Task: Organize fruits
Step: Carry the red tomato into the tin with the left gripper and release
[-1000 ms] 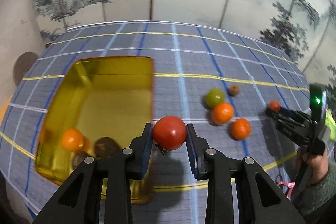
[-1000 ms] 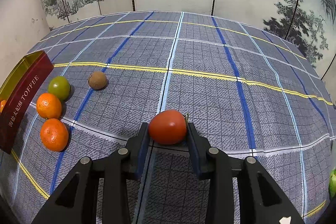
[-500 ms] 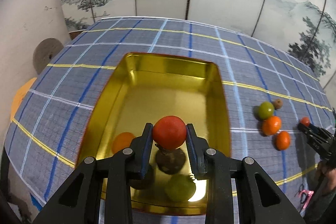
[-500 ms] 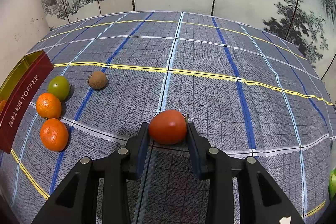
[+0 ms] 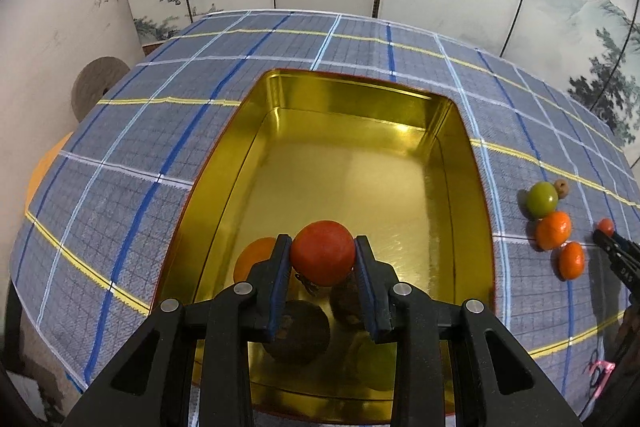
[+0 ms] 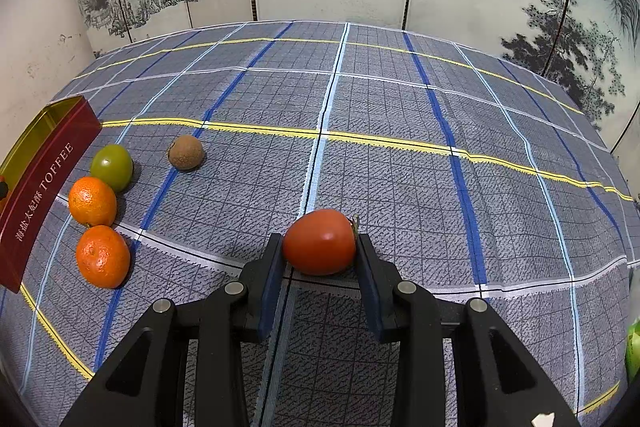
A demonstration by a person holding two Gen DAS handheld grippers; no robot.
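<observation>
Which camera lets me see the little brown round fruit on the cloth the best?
The right wrist view. There the little brown fruit sits close and clear on the cloth, apart from the green fruit. The left wrist view shows it only as a tiny speck near the edge, tucked right beside the green fruit.

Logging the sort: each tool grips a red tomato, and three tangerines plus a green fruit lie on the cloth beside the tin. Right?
Not quite: the right wrist view shows two tangerines, not three, with the green fruit beside the tin. The rest stands.
</observation>
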